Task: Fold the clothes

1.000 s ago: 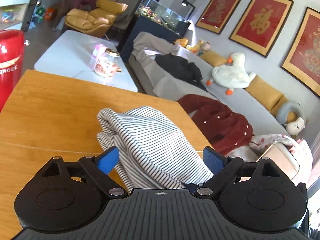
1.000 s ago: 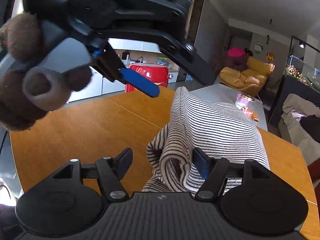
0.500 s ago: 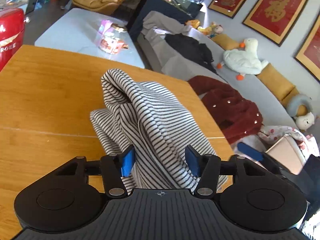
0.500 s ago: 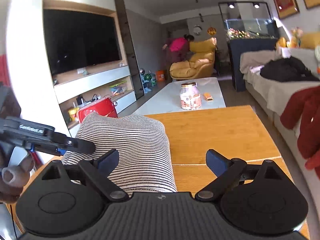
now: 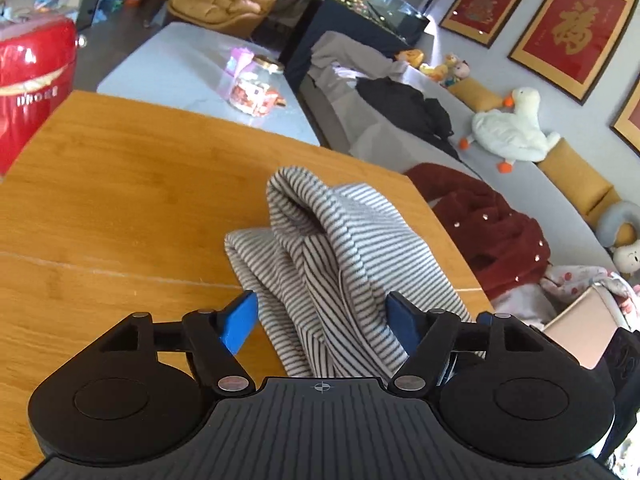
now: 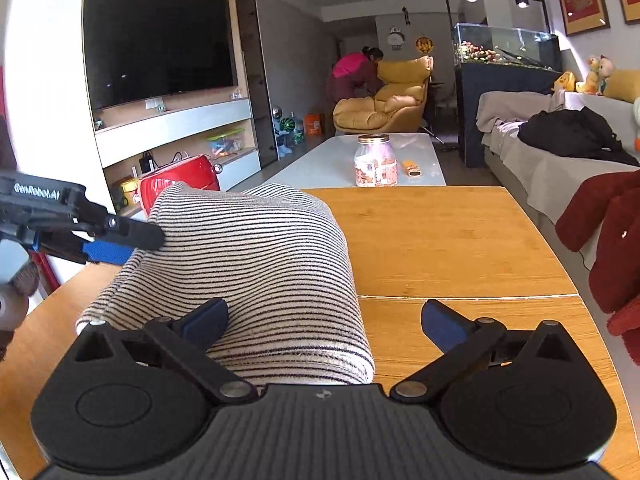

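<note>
Left wrist: wooden table (image 5: 120, 200), striped garment (image 5: 340, 248), grey sofa (image 5: 500, 184).

Wooden table (image 5: 120, 208) with a seam line, bunched striped garment (image 5: 340, 264) lying on it

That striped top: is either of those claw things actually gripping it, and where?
The left gripper straddles the striped top's bunched near end; whether it grips cannot be told. The right gripper is open, holding nothing.
</note>
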